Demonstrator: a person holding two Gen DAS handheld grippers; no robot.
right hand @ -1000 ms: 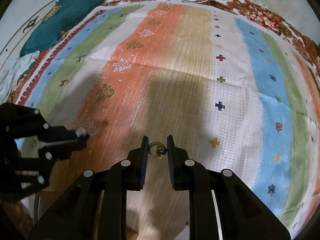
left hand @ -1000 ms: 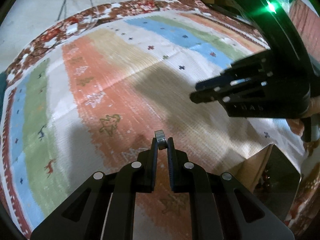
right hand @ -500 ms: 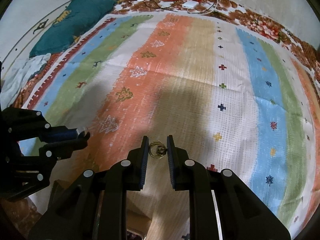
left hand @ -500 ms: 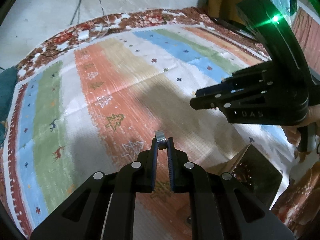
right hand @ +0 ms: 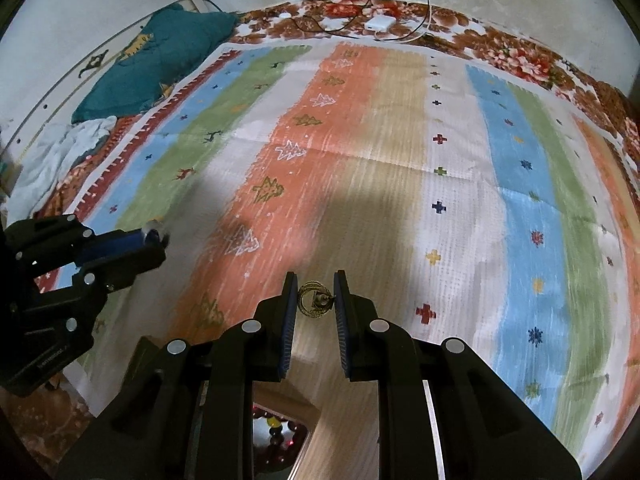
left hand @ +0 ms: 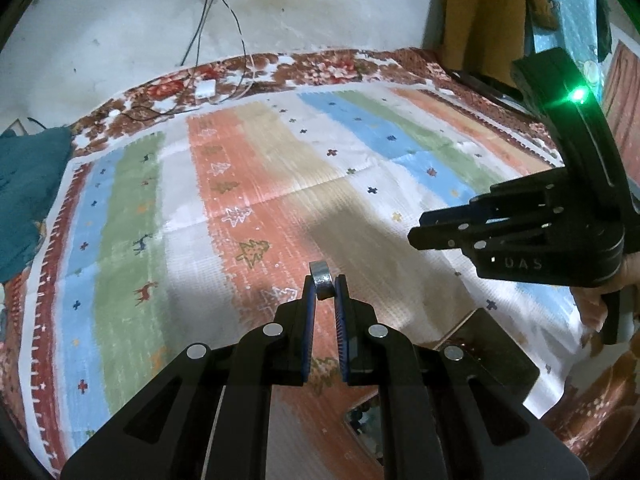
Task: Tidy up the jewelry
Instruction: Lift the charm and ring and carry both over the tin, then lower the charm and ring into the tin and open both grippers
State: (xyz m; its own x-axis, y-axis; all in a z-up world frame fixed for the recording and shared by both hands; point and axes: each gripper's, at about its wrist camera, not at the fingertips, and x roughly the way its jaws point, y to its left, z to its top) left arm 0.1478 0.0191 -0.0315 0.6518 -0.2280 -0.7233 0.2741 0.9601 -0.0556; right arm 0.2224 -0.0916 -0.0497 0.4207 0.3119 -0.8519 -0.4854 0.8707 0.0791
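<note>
My left gripper (left hand: 325,283) is shut on a silver ring (left hand: 321,278), which stands on edge between the pads above the striped blanket (left hand: 240,208). My right gripper (right hand: 315,285) is shut on a gold wire earring (right hand: 314,300) held between its pads. In the left wrist view the right gripper (left hand: 416,237) hangs to the right with a hand behind it. The left gripper (right hand: 159,241) shows at the left edge of the right wrist view, the ring at its tip. An open jewelry box (right hand: 276,430) with beads lies below both grippers, mostly hidden by the fingers.
The colourful blanket (right hand: 400,160) covers a bed with a floral sheet (right hand: 500,52) at its far edge. A white charger and cables (right hand: 378,22) lie near the wall. A teal cloth (right hand: 160,60) and white cloth (right hand: 68,144) sit at the left.
Both grippers have risen and tilted up, so the wall and far end of the bed have come into view. Each still holds its piece. The box has slipped lower, under the fingers.
</note>
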